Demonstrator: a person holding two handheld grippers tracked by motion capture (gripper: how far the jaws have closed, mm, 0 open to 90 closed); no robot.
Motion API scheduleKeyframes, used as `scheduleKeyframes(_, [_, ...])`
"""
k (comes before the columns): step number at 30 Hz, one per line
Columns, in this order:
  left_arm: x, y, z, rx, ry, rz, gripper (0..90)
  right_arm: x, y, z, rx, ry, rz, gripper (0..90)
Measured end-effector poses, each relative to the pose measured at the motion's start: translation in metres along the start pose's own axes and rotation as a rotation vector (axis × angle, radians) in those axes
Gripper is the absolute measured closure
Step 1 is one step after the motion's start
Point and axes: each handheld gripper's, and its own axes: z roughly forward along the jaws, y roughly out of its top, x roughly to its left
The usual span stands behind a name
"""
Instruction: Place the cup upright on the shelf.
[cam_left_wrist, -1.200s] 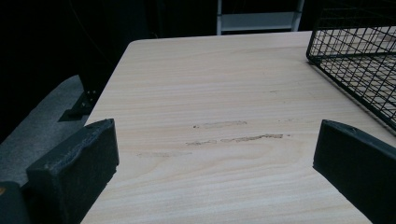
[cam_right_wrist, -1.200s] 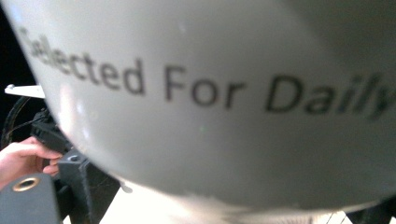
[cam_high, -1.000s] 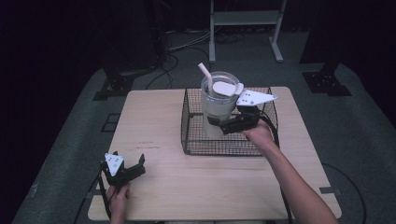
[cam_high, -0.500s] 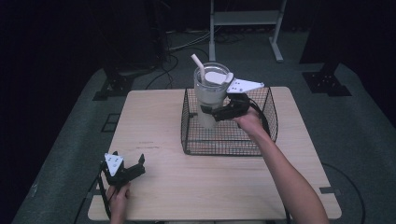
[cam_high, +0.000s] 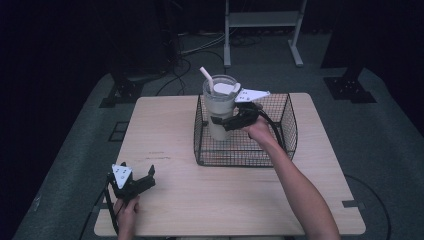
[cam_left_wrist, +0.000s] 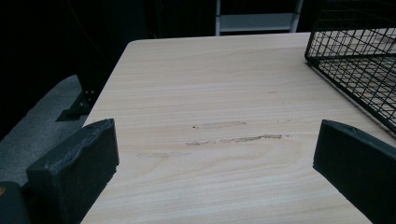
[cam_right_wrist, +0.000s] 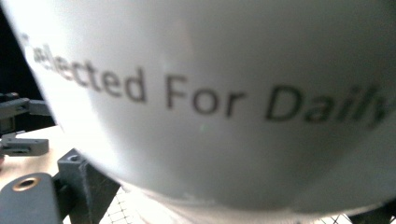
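Work in hand: a big cup is being moved at the wire basket, either going in or coming out. I cannot tell which from this one moment.
Cup: the cup (cam_high: 220, 112) is tall and pale, with a clear lid and a white straw (cam_high: 206, 78) poking out of the top. It stands upright at the back left part of the basket, with its top well above the rim. In the right gripper view its white side (cam_right_wrist: 224, 93) is very close and has dark printed words on it.
Basket: the black wire basket (cam_high: 280, 150) sits on the far right part of the table (cam_high: 210, 200). I see nothing else in it besides the cup.
Right gripper: the right gripper (cam_high: 239, 120) is clamped on the side of the cup, about halfway up.
Left gripper: the left gripper (cam_high: 142, 181) rests near the front left corner of the table, far from the basket. Its jaws are wide apart with nothing between them.
Done so far: the cup is firmly held.
Still to do: I think the cup needs to be set down, then let go.
Watch out: the cup is tall, so it could tip or bump the wire.
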Motion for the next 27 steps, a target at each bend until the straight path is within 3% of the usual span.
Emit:
scheduleKeyframes(9, [0.0, 0.0, 0.0, 0.0, 0.0, 0.0, 0.0, -0.014, -0.019, 0.011, 0.013, 0.004, 0.025, 8.4])
scheduleKeyframes(27, [0.0, 0.0, 0.0, -0.003, 0.001, -0.003, 0.0, -0.03, -0.043, 0.029, 0.103, 0.004, 0.039, 8.4])
